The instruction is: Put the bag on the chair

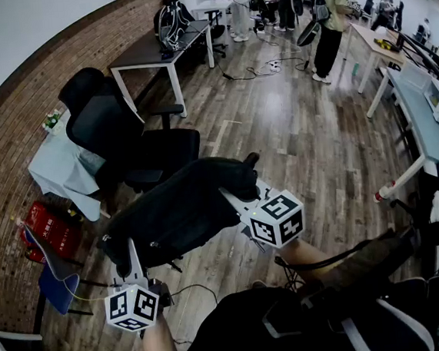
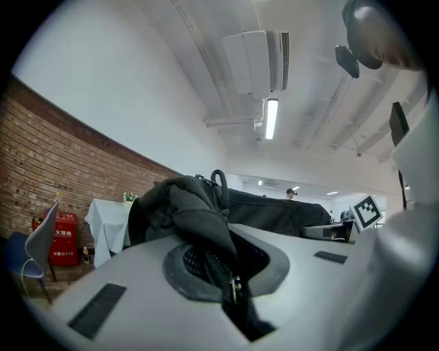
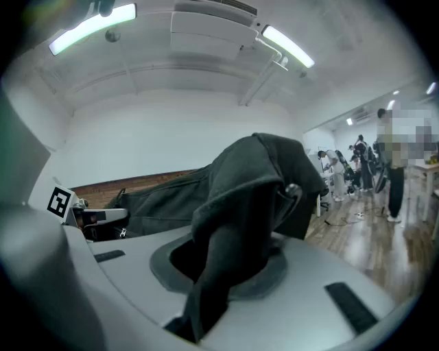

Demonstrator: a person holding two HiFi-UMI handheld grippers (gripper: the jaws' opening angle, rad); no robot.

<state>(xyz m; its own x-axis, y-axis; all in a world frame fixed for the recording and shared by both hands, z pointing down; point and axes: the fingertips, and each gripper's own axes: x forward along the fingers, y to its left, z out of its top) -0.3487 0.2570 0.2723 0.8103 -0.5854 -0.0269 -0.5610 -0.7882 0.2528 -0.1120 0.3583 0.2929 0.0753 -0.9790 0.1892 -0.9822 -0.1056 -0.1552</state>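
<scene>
A long black bag (image 1: 180, 209) hangs stretched between my two grippers, above the wooden floor in the head view. My left gripper (image 1: 135, 273) is shut on the bag's near-left end, where black fabric and a zipper (image 2: 230, 277) are pinched in its jaws. My right gripper (image 1: 242, 206) is shut on the bag's right end, and a fold of black fabric (image 3: 233, 226) fills its jaws. A black office chair (image 1: 135, 144) with a high backrest stands just beyond the bag, its seat facing me.
A table with a pale cloth (image 1: 61, 174) stands against the brick wall at left, with a red extinguisher box (image 1: 51, 229) below it. A blue chair (image 1: 56, 283) is at the near left. Desks (image 1: 157, 49) and several people (image 1: 332, 21) are farther back.
</scene>
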